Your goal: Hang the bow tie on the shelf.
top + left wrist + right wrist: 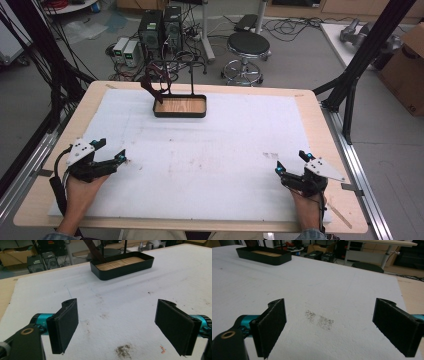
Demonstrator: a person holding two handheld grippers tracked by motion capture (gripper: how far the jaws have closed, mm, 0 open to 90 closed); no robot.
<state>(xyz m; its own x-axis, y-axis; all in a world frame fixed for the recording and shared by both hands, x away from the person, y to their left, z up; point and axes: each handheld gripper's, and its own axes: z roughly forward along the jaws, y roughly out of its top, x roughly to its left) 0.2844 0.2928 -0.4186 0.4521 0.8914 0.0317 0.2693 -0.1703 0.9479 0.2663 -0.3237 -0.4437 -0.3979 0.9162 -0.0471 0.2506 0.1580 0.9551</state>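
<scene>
On the desk [310,107] lies a white mat [200,160]. A black tray [180,107] with a wooden floor sits at 12 o'clock near the far edge; a thin black stand [192,75] rises from it, and a dark brown strip [151,89] hangs at its left end. The left hand-held gripper [111,151] rests at 8 o'clock, jaws spread wide, holding nothing. The right hand-held gripper [292,162] rests at 4 o'clock, likewise spread and empty, beside a grey smudge [319,320].
</scene>
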